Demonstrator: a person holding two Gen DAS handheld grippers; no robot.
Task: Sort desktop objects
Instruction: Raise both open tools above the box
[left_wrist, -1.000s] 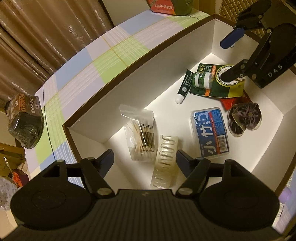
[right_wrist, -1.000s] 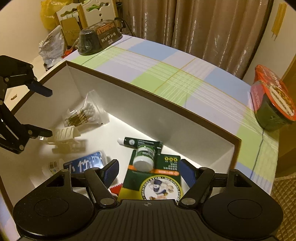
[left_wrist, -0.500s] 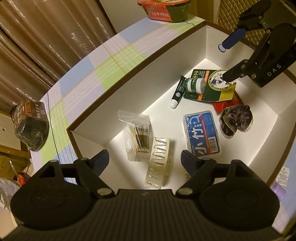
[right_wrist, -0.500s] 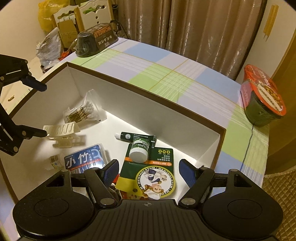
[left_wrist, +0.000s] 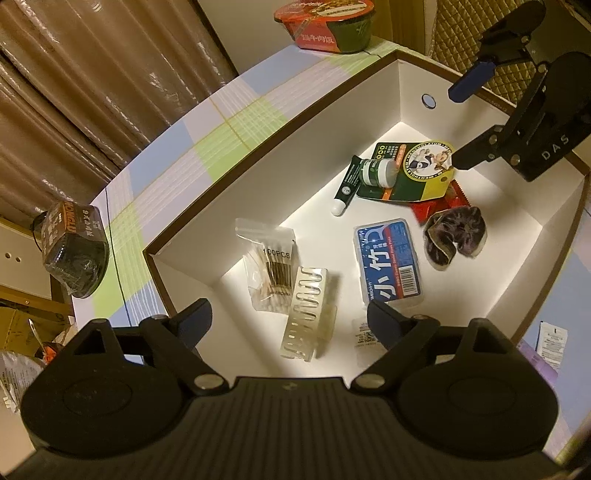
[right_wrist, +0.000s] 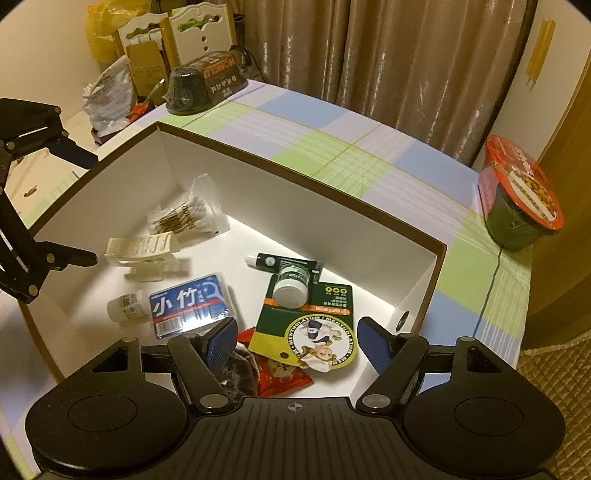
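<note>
Both tongs hang spread wide and empty over a white box (left_wrist: 258, 155) on the checked table (left_wrist: 229, 122), where the objects to be sorted lie. From the left: a bag of cotton swabs (left_wrist: 271, 271), then a pale hair claw (left_wrist: 308, 314) lying just ahead of the left tongs (left_wrist: 290, 319), its long axis running away from them between the blue pads. Next come a blue floss case (left_wrist: 388, 258), a dark scrunchie (left_wrist: 454, 238) and, farthest right, a green Mentholatum card (right_wrist: 314, 317) with a small jar (right_wrist: 291, 286) on it, directly ahead of the right tongs (right_wrist: 297, 341), its length in line with them. By position the claw looks to be the left's pick, the card the right's. Only the right wrist view shows clearly a small white bottle (right_wrist: 127, 306) touching the floss case; the left view shows the scrunchie whole.
</note>
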